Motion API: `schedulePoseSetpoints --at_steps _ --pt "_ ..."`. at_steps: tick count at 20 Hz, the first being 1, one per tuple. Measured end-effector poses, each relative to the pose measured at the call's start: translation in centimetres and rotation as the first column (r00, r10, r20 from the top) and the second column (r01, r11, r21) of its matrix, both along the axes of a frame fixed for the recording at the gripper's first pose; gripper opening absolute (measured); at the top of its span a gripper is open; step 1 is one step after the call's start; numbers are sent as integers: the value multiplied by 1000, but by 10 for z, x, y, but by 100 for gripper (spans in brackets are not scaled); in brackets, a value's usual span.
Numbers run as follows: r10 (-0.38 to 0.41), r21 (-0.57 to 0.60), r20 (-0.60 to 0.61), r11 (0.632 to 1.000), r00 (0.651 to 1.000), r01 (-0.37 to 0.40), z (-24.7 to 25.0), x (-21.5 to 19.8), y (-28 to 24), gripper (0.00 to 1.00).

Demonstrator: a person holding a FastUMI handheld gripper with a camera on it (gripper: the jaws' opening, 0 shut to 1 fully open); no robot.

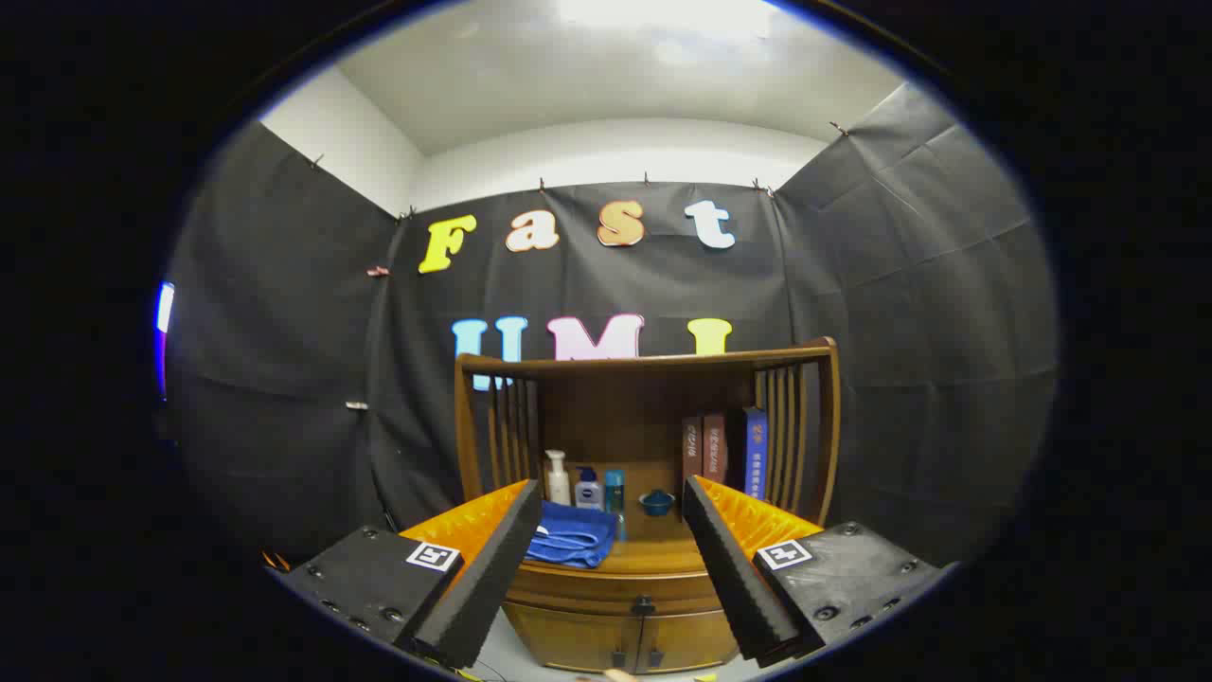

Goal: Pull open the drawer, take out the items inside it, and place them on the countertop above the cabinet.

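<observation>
The gripper (611, 511) hangs in open air with its fingers spread wide and nothing between them, which suits an approach: the gap frames the cabinet (620, 625) ahead, so the person can line up on the front before closing in. Between and below the fingers sits the drawer (615, 589), a shallow curved band under the countertop; it looks shut, flush with the front, so nothing inside it can be seen. Its small dark knob (644, 603) lies about midway between the fingers, a fair sign that the aim is already on the pull. Below it are two doors (615, 644) with small handles near their meeting edge. The countertop (653, 554) above is the place the items must end up, and part of it is taken: a folded blue cloth (571, 538) lies on its near left, just beyond the left finger. Farther back stand a white pump bottle (558, 479), a blue-capped bottle (588, 490) and a slim teal one (614, 493), with a small blue bowl (656, 502) to their right, possibly lidded, though it is too small to tell. Books (727, 450) stand upright against the right slatted side of the shelf (644, 365). The bare wood near the middle front seems the likeliest landing spot. The task appears to be at its start.
</observation>
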State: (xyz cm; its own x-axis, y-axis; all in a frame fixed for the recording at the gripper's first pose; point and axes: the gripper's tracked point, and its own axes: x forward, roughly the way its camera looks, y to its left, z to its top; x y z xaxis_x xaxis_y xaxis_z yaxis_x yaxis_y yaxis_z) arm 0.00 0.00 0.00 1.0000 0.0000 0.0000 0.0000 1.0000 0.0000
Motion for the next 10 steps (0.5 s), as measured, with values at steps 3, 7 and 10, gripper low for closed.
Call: schedulePoseSetpoints --at_steps 3,7,10 --pt "17 37 1 999 1000 -17 5 -2 6 98" --pt "16 51 -8 999 1000 -15 1 1 0 98" --pt "6 47 -15 999 1000 -5 1 0 -4 98"
